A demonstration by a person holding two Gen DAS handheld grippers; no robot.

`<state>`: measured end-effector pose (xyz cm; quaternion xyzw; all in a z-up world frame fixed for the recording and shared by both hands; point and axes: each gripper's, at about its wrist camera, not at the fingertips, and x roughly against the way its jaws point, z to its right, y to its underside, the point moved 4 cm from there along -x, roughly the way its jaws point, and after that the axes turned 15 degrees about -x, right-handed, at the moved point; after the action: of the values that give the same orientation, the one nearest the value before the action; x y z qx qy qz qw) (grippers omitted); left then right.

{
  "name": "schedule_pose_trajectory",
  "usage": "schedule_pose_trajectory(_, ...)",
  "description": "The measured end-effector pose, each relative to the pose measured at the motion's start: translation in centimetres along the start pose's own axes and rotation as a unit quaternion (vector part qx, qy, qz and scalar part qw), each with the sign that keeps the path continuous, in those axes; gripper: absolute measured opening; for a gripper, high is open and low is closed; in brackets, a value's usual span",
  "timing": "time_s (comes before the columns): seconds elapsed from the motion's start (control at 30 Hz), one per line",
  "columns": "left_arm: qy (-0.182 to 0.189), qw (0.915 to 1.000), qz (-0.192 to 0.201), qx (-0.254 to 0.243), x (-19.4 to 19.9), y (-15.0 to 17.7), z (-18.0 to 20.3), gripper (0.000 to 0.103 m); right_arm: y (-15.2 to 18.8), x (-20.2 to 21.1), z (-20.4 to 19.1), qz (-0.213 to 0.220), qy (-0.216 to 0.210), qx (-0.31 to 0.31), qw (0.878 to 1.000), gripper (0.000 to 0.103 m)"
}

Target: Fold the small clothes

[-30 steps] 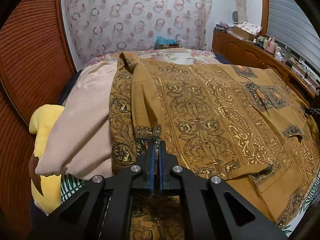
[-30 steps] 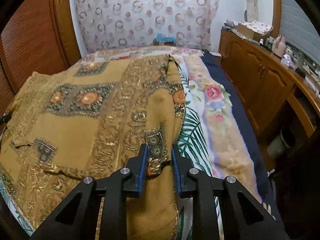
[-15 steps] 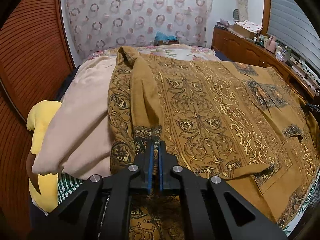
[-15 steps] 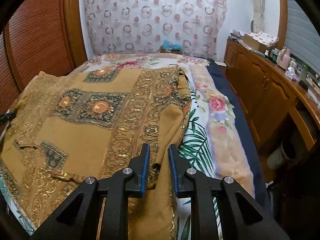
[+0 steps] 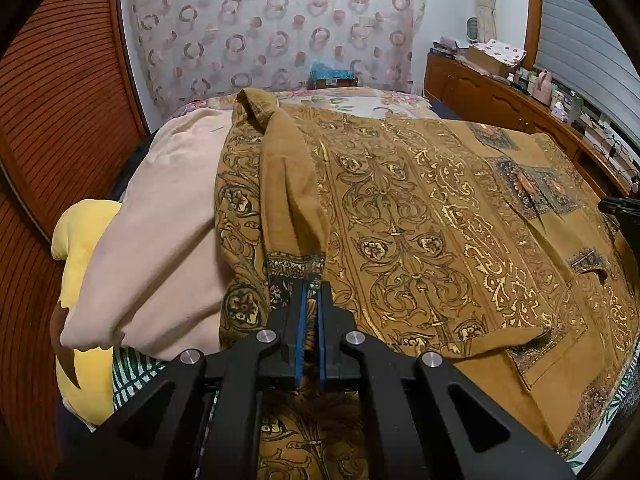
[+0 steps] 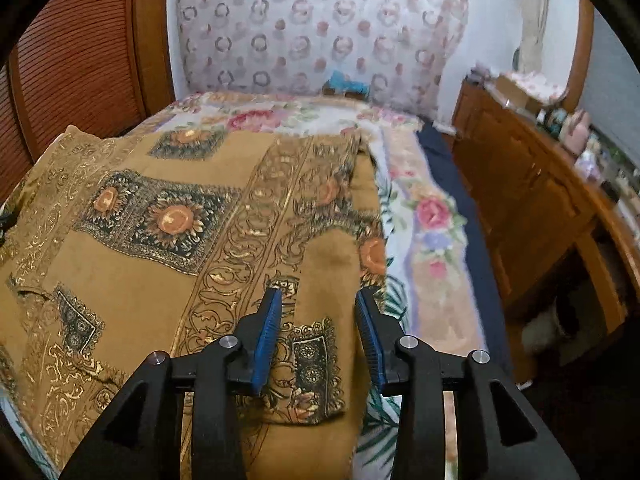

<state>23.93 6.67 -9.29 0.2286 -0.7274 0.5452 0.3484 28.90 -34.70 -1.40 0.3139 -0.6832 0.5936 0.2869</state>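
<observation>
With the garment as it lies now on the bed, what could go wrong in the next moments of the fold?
1. Only the left gripper is shut on the brown garment; the right gripper is open above it, so a pull from one side may skew the fold.
2. The left edge lies over the beige cushion, so a crease there may come out uneven.

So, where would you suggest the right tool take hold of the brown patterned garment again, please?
Grip the dark-bordered sleeve cuff lying flat between the open right tool, coming straight down from above: its hem is the nearest free edge of the brown patterned garment.
</observation>
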Motion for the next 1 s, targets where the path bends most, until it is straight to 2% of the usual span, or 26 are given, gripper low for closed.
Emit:
schedule_pose_trajectory(0.07, -0.001, 1.0000, 0.000, -0.003, 0.0, 0.0, 0.0, 0.004, 0.2, -0.9, 0.4, -0.020, -0.004, -0.011, 1.000, 0.040)
schedule_pose_trajectory(0.13, -0.004, 1.0000, 0.000, -0.008, 0.0, 0.1, 0.0, 0.004, 0.4, -0.9, 0.6, -0.020, -0.013, -0.020, 1.000, 0.038)
schedule_pose_trajectory(0.17, -0.005, 0.9999, 0.002, -0.011, 0.0, 0.1, 0.1, 0.004, 0.3, -0.8, 0.7, -0.021, -0.018, -0.021, 0.999, 0.028)
schedule_pose_trajectory(0.2, -0.007, 0.9999, 0.004, -0.013, 0.1, 0.0, 0.1, 0.004, 0.4, -0.7, 0.7, -0.023, -0.022, -0.022, 0.999, 0.024)
schedule_pose_trajectory(0.27, -0.009, 0.9999, 0.008, -0.012, 0.3, 0.0, 0.2, 0.003, 0.5, -0.6, 0.6, -0.027, -0.029, -0.016, 0.999, 0.005)
schedule_pose_trajectory(0.33, -0.013, 0.9997, 0.016, -0.011, 0.7, -0.1, 0.4, 0.002, 0.4, -0.5, 0.5, -0.026, -0.027, -0.003, 0.999, 0.002)
schedule_pose_trajectory(0.43, -0.015, 0.9991, 0.038, -0.013, 2.2, -0.5, 0.8, 0.002, 0.2, 0.4, 0.3, -0.008, -0.019, 0.007, 1.000, 0.002)
schedule_pose_trajectory(0.73, -0.001, 0.9952, 0.096, -0.018, 7.2, -2.3, 1.4, 0.002, 0.5, 6.6, -1.7, 0.055, -0.055, 0.034, 0.996, 0.001)
schedule_pose_trajectory(1.0, 0.018, 0.9912, 0.131, 0.000, 11.0, -1.4, 0.9, 0.002, 1.9, 10.8, -1.0, 0.071, -0.075, 0.027, 0.994, 0.001)
